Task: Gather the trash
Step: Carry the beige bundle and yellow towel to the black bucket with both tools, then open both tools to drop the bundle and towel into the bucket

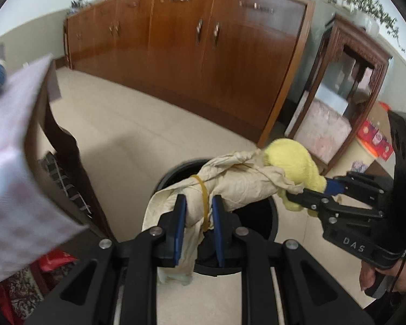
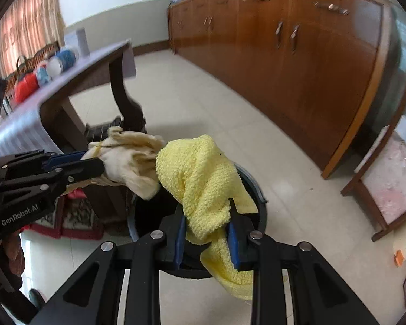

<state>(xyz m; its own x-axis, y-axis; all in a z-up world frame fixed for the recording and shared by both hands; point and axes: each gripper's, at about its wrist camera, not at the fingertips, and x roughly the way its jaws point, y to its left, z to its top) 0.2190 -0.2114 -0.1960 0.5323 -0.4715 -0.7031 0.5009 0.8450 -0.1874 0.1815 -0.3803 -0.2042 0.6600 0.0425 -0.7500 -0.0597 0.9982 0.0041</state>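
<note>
We hold both pieces of trash right above the black bin (image 1: 259,224), so the coming move turns on what lies straight below. Our left gripper (image 1: 199,226) is clamped on the beige cloth bundle (image 1: 230,187), banded with a yellow rubber band (image 1: 203,197); its long axis runs from 7 to 2 o'clock in the left view, across the bin's mouth. Our right gripper (image 2: 207,237) pinches the yellow towel (image 2: 203,173), which hangs toward 6 o'clock over the bin opening (image 2: 149,211). The two cloths touch. Neither gripper looks nearer the opening. The bin's inside is dark and mostly hidden; its near rim is cut off by our fingers.
</note>
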